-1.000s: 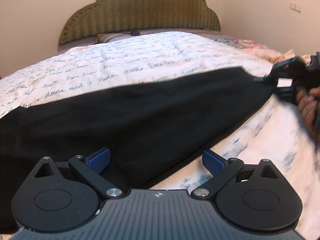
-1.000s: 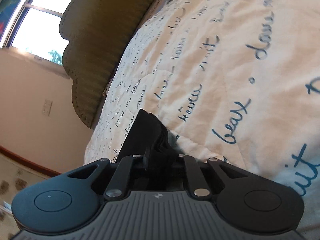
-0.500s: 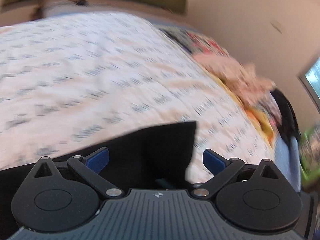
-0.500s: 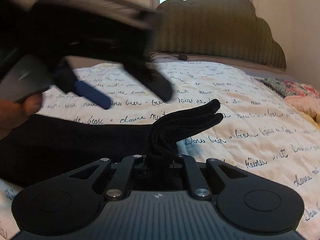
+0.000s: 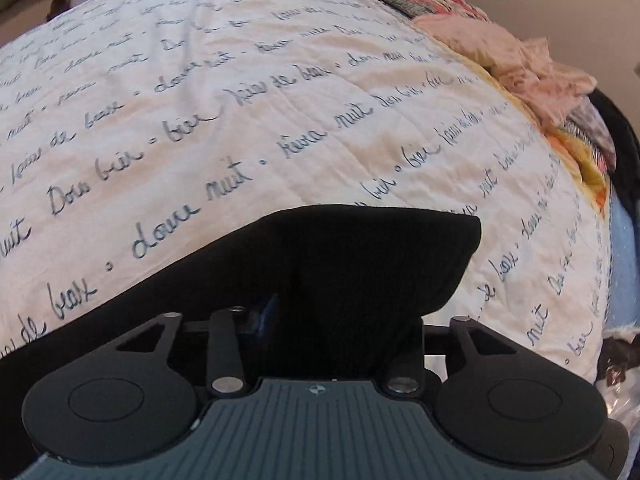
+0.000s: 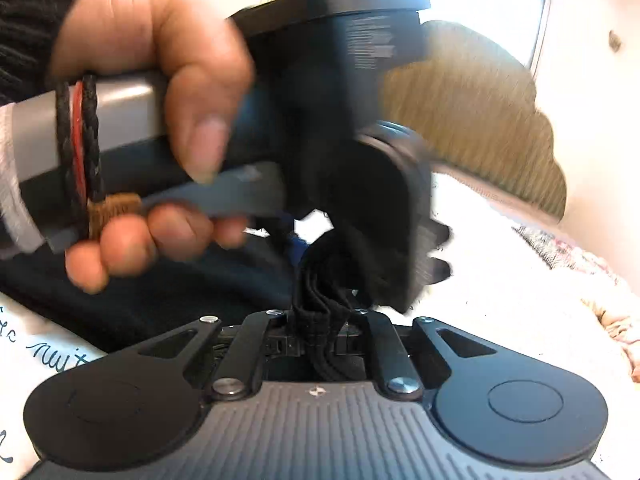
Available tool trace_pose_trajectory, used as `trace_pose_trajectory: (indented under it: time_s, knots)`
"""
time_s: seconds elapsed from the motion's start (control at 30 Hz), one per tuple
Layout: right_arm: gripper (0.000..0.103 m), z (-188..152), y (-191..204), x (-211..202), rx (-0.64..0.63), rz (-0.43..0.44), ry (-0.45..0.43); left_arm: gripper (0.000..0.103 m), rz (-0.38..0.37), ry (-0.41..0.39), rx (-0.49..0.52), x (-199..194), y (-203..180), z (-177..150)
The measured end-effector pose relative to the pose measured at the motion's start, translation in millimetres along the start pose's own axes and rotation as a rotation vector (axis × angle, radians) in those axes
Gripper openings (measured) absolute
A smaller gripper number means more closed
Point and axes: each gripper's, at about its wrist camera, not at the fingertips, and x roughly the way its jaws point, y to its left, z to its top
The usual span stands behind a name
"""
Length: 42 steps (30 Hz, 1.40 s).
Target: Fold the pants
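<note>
Black pants (image 5: 360,264), one pair, lay on the bed's script-printed quilt (image 5: 280,92), occupying the lower centre and lower left of the left wrist frame, a squared fabric end raised over the left tongs (image 5: 336,320). Left tongs: pressed together on that end, as far as the covering cloth allowed judging. Right tongs (image 6: 316,328): pinching several stacked layers of the same pants at lower centre of the right wrist frame. Left hand (image 6: 152,128) crossed the upper left there, blurred. Progress, judged: lengthwise fold done, crosswise fold under way; laying the ends down and smoothing remained. Heaped clothes (image 5: 520,52) at upper right, untouched.
</note>
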Motion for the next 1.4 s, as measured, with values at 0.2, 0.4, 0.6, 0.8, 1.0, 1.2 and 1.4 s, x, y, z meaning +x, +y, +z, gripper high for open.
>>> trace_pose_trajectory:
  time_s: [0.2,0.4,0.6,0.8,1.0,1.2,1.4]
  knots:
    - [0.085,-9,2,-31,0.074,0.057,-0.100,0.011,-0.102,-0.097,-0.231,-49,60,-35]
    - [0.091,-26,-17,-55,0.250,0.135,-0.094,0.011,-0.001,-0.164,-0.343,-111,147,-99]
    - [0.091,-27,-19,-44,0.330,0.168,-0.010,0.013,0.107,-0.164,-0.449,-146,226,-155]
    - [0.091,-7,21,-44,0.267,0.221,0.024,0.008,0.070,-0.245,-0.460,-155,229,-171]
    - [0.091,7,55,-44,0.173,0.264,0.036,0.016,0.112,-0.230,-0.424,-154,239,-182]
    - [0.091,19,85,-53,0.130,0.303,0.062,0.016,0.006,-0.281,-0.516,-162,264,-202]
    - [0.091,36,103,-49,0.116,0.340,0.062,0.031,-0.045,-0.334,-0.627,-183,283,-227]
